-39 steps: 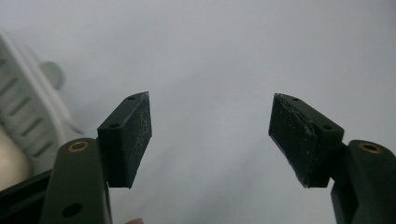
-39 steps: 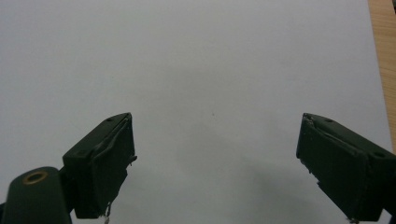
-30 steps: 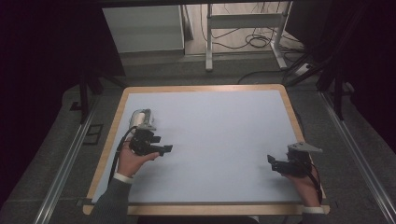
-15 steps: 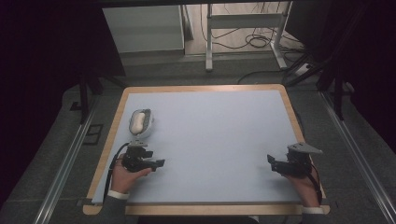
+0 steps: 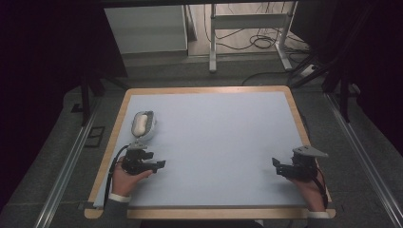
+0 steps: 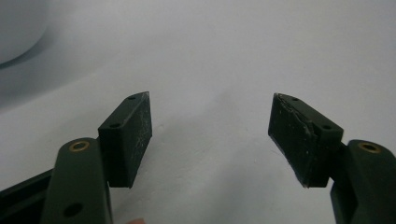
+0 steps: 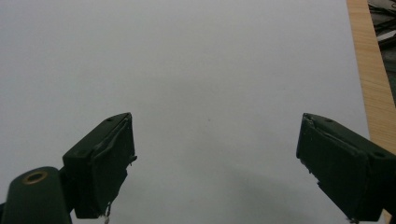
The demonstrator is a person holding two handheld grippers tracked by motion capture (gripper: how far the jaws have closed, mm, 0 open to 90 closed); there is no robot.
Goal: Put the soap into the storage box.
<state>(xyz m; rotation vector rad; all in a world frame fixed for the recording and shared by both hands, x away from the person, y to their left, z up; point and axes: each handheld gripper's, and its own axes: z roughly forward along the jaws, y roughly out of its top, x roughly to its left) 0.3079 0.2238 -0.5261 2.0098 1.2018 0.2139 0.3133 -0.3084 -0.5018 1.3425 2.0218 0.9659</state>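
Note:
A pale oval object with a grey rim (image 5: pixel 142 125) lies on the light blue table mat (image 5: pixel 218 137) at the left. Its blurred edge shows in the top left corner of the left gripper view (image 6: pixel 16 32). My left gripper (image 5: pixel 160 165) (image 6: pixel 210 123) rests on the mat a short way nearer than the object, apart from it. Its jaws are open, have just closed a little, and hold nothing. My right gripper (image 5: pixel 275 163) (image 7: pixel 215 137) sits low at the near right with its jaws wide open over bare mat.
A wooden border (image 5: pixel 294 114) frames the mat, and it shows at the right of the right gripper view (image 7: pixel 371 74). Beyond the table stand a white cabinet (image 5: pixel 145 28) and a metal stand (image 5: pixel 247 28) with cables on the floor.
The left hand has drawn its gripper back toward the near edge and lower, away from the oval object, which lies where it was. The right gripper has not moved.

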